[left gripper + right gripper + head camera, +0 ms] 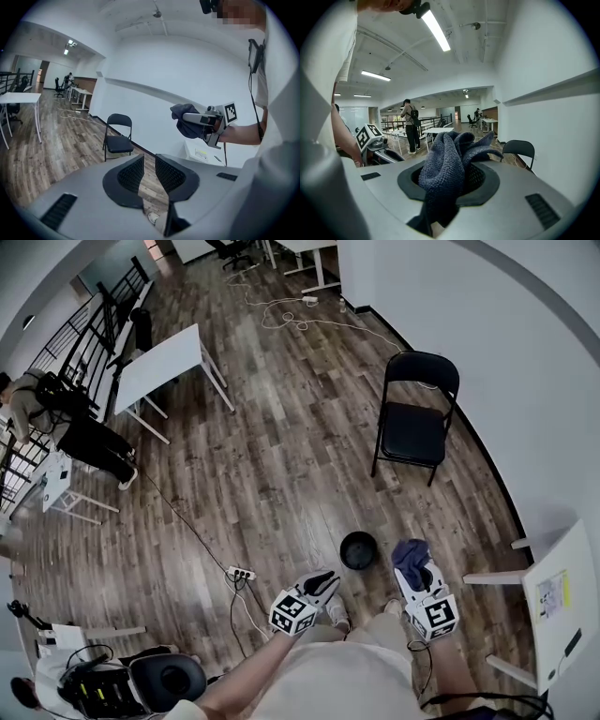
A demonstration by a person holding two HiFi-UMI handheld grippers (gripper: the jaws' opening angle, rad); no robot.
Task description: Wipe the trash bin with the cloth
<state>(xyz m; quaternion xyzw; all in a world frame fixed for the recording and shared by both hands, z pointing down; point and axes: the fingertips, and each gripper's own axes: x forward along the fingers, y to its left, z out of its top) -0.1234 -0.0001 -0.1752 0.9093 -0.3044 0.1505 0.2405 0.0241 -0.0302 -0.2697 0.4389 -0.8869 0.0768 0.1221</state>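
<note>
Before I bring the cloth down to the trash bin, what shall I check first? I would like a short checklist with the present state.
1. Cloth gripped by right claw: ok, pinched between its jaws.
2. Left claw free: ok, jaws slightly apart, nothing between them.
3. Trash bin upright on the floor: ok, in front of both claws.
4. Cloth touching the bin: not ok, they are apart.
5. Bin empty inside: cannot tell, too dark.
6. Floor beside the bin: not ok, a power strip lies to its left.
</note>
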